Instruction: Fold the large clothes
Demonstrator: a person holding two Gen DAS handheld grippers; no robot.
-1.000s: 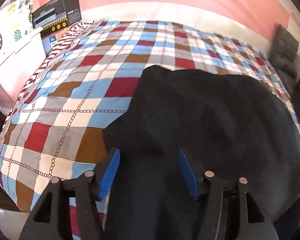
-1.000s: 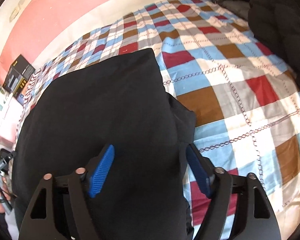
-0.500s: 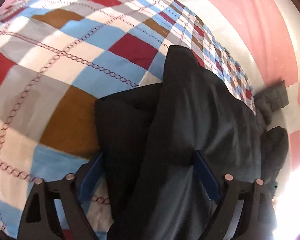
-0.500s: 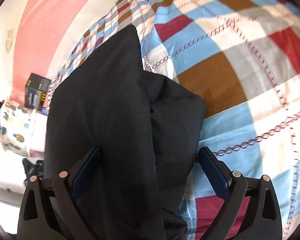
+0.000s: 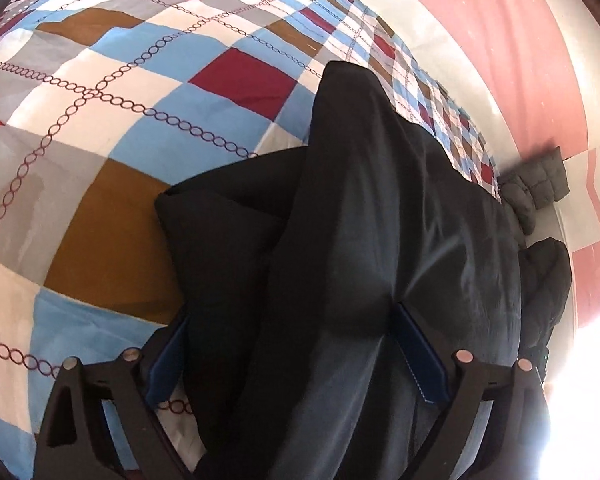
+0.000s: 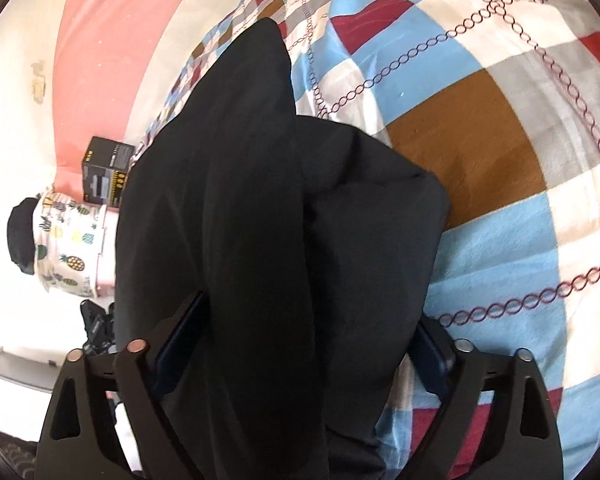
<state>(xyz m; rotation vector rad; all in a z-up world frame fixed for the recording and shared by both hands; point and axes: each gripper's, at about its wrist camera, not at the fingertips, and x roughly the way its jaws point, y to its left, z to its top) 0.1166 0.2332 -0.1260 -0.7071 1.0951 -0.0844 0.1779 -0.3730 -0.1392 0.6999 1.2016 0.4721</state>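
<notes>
A large black padded garment (image 5: 380, 200) lies on a bed with a checked bedspread (image 5: 100, 100), its sides folded in over the middle. In the left wrist view my left gripper (image 5: 290, 320) stands wide, straddling the thick near left corner of the garment; fabric bulges between the blue pads (image 5: 420, 356). In the right wrist view the same black garment (image 6: 240, 160) fills the gap of my right gripper (image 6: 312, 312) at the near right corner. Its jaws are closing, and the fabric hides most of both pads.
The bedspread (image 6: 500, 120) extends far beyond the garment. A grey padded garment (image 5: 540, 188) and another dark one (image 5: 548, 280) lie at the bed's far right end. A black box (image 6: 104, 176) and a pineapple-print cloth (image 6: 64, 240) sit off the left end, by the pink wall.
Both grippers have dropped and tipped down onto the garment's near corners. Their jaws have spread wider, and the thick folded edges now sit between them.
</notes>
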